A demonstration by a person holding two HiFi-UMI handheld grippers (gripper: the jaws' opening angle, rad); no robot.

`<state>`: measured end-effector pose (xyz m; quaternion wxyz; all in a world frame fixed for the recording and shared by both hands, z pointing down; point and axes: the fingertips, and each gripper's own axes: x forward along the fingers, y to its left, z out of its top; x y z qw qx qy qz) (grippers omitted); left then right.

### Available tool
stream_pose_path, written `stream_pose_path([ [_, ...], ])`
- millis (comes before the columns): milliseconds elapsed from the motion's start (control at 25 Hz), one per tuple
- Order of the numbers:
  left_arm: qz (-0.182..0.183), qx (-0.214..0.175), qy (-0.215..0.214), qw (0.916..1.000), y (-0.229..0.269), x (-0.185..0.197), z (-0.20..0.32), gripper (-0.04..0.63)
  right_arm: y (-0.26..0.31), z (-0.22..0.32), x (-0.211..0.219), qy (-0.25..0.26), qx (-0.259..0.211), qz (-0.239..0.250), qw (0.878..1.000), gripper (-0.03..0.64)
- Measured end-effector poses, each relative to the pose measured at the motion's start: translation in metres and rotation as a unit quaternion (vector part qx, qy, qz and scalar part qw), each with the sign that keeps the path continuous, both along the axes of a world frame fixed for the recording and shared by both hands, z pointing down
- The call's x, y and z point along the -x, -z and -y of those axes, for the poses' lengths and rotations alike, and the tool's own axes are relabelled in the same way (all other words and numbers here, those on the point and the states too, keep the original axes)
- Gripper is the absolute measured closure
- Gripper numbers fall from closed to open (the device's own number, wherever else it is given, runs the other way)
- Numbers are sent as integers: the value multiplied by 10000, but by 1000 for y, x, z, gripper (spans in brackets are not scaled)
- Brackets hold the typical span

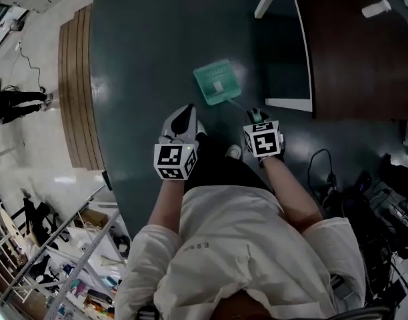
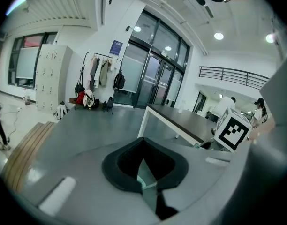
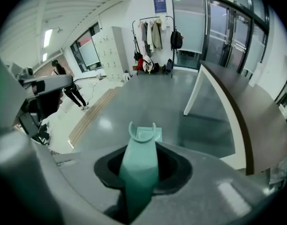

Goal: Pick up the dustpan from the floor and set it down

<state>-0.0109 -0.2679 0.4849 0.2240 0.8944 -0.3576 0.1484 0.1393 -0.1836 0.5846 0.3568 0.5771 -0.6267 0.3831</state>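
The teal dustpan [image 1: 217, 82] hangs over the dark floor, its long handle running back into my right gripper [image 1: 256, 117]. In the right gripper view the handle [image 3: 139, 165] fills the gap between the jaws and the pan [image 3: 144, 134] points away toward the floor. My right gripper [image 3: 139, 184] is shut on that handle. My left gripper [image 1: 184, 121] is beside it on the left, apart from the dustpan, its jaws together with nothing held. In the left gripper view, the left gripper [image 2: 146, 182] shows only a closed seam and a sliver of teal behind it.
A table with a dark top and white legs [image 1: 337, 45] stands just right of the dustpan. A wooden strip [image 1: 77, 85] edges the dark floor on the left. Cables [image 1: 364, 192] lie at the right. A person [image 1: 17, 102] stands far left.
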Motion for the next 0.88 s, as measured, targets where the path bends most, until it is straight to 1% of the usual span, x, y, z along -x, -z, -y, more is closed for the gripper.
stream_pose_path([
  [280,-91,-386,-39,9992,51,-2,-54,580,60,-44,-6,321,-399,13,9987,546],
  [560,-107,-685,-51,9976,75,-14,-88,580,87,-83,-24,316,-578,48,9978,546],
  [680,-120,-738,-21,9972,80,-11,-100,580,93,-100,-25,300,-629,10,9976,546],
  [880,-121,-712,22,9974,79,-6,-121,580,95,-130,-25,274,-672,-58,9973,546],
])
